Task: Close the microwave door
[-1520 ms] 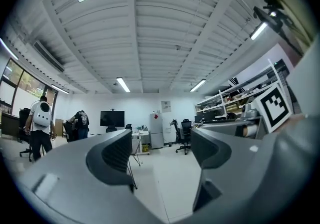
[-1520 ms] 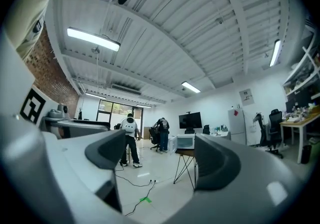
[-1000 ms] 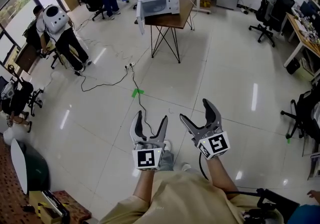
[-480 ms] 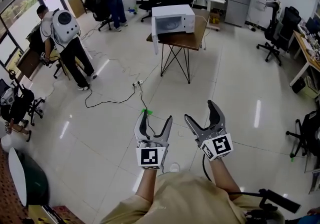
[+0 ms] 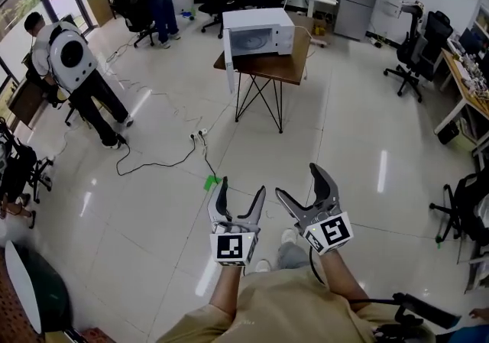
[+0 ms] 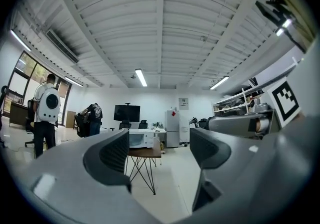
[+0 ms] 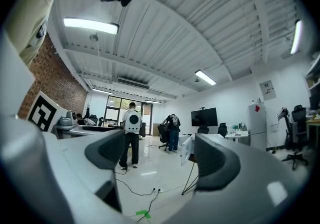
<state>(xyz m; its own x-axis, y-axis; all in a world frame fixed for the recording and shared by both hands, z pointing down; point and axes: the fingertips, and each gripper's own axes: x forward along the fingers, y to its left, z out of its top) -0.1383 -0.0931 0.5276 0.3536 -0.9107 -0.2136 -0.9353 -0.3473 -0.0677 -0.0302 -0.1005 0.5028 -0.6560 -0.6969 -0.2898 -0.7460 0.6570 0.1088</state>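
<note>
White microwave far off, door open, interior unclear; left tool, right tool apart, empty

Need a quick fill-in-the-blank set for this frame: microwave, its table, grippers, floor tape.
1. The microwave has its door swung ____.
2. The table under it has thin legs, coloured ____.
3. The left gripper and right gripper have jaws apart, holding ____.
4. The tape on the floor is coloured ____.

Missing words: open; black; nothing; green.
</note>
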